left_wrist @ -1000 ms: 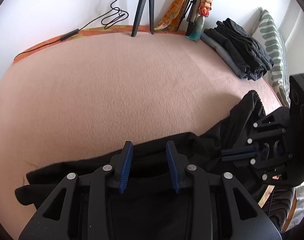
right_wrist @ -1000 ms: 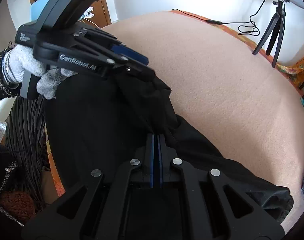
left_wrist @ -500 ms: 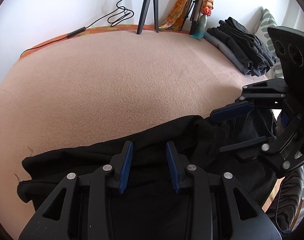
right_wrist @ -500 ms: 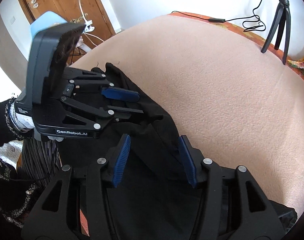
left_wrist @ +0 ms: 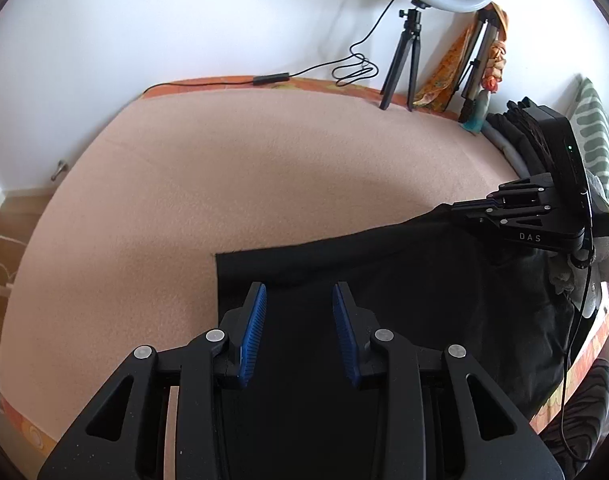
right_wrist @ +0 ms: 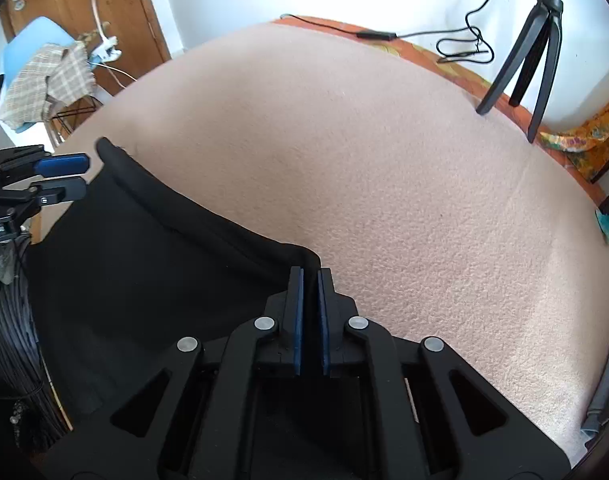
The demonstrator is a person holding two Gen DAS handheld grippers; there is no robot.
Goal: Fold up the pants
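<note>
Left gripper (left_wrist: 299, 300): jaws stand partly apart above the black pants (left_wrist: 384, 288); whether the blue pads press cloth cannot be told. Right gripper (right_wrist: 309, 276): jaws have just closed and now sit narrow, nipped on the folded edge of the pants at their near corner. The pants lie spread flat along the near edge of the pink blanket (left_wrist: 244, 176), one hem corner squared off left of the left gripper. Beyond, at the blanket's far edge, stand a black tripod (left_wrist: 400, 68) and a stack of dark folded clothes (left_wrist: 512, 128).
</note>
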